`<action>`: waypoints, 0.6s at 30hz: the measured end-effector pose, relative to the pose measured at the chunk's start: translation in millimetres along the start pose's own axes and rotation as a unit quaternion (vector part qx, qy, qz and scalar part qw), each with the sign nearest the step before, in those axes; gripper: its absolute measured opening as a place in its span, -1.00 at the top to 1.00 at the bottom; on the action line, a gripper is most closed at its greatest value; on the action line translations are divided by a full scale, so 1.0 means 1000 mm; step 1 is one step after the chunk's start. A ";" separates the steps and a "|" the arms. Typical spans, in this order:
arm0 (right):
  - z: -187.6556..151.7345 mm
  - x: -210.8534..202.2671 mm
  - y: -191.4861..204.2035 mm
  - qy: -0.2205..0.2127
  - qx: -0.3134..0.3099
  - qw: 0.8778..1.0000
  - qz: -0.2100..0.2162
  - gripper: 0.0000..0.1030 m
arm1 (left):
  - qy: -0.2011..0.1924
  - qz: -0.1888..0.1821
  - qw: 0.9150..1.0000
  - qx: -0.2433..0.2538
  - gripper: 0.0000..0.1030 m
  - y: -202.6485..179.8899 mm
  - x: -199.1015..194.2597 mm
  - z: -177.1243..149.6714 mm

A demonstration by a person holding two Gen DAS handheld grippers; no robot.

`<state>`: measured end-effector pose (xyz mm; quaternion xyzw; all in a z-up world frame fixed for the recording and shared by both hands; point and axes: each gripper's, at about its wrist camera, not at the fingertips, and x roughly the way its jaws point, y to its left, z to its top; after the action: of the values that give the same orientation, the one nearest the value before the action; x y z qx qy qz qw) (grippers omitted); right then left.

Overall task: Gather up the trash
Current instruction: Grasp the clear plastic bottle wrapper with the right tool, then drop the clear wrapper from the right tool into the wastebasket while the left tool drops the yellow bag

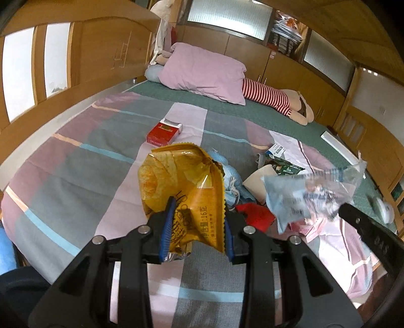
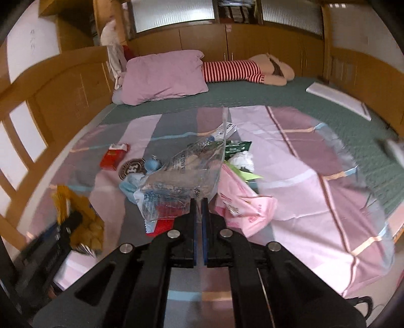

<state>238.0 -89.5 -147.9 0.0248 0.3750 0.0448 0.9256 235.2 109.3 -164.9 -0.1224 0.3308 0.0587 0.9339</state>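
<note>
A striped bedsheet (image 1: 75, 161) carries a litter pile (image 2: 237, 161). The left gripper (image 1: 198, 227) grips a yellow snack bag (image 1: 181, 186) above it; the right gripper (image 2: 199, 214) pinches a clear plastic bag (image 2: 184, 176).

Bedroom: wooden bed frame (image 2: 63, 83), green mattress cover (image 2: 252, 96), striped sheet (image 1: 83, 161), pink pillow (image 1: 202, 73), frosted windows (image 2: 171, 12), wooden cabinets (image 2: 252, 43).
</note>
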 end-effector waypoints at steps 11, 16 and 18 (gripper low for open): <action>-0.025 -0.021 -0.025 -0.007 0.034 0.999 -0.003 0.92 | -0.007 -0.002 1.000 0.029 0.35 -0.010 -0.002 -0.001; -0.031 -0.066 -0.046 -0.042 0.042 0.998 0.012 0.92 | -0.011 -0.009 0.999 0.037 0.35 -0.012 -0.005 -0.002; -0.036 -0.091 -0.060 -0.054 0.034 0.998 0.019 0.92 | -0.013 -0.012 0.999 0.040 0.35 -0.014 -0.006 -0.002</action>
<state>152.0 -158.3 -115.1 0.0656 0.3253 0.0484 0.9421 231.9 95.4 -160.3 -0.0883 0.3192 0.0361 0.9429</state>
